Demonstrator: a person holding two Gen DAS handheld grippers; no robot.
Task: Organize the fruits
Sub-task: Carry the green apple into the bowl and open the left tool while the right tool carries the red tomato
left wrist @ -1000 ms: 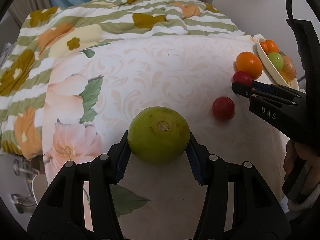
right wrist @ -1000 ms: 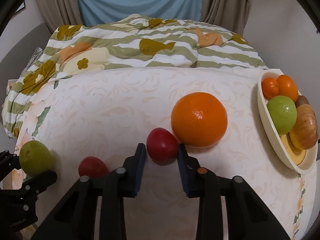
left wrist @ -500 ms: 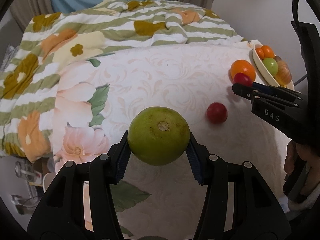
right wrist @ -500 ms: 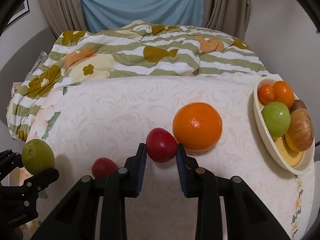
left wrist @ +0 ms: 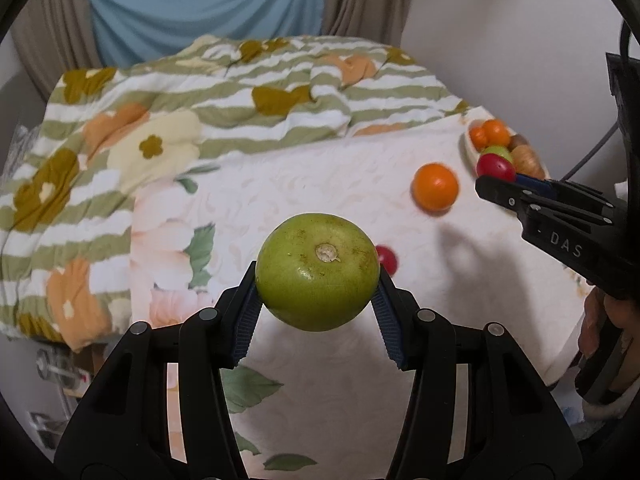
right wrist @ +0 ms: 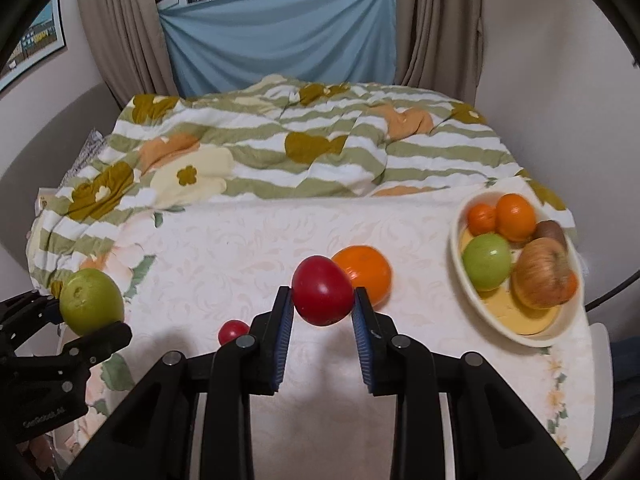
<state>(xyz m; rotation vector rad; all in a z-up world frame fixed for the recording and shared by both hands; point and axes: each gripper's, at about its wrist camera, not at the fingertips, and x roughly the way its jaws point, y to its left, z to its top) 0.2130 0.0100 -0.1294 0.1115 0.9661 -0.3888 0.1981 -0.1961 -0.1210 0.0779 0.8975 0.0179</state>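
Fingers of the left gripper (left wrist: 316, 300) clamp a green fruit (left wrist: 317, 272) aloft; the right gripper (right wrist: 322, 320) pinches a red fruit (right wrist: 322, 291) above the surface (right wrist: 240, 256). Either smooth round fruit might squirt free before reaching the bowl (right wrist: 496, 320).

green citrus (left wrist: 317, 271) and red tomato (right wrist: 322, 290) held aloft; orange (right wrist: 365, 273) and small tomato (right wrist: 232, 330) on cloth; bowl (right wrist: 496, 322) holds mixed fruit.
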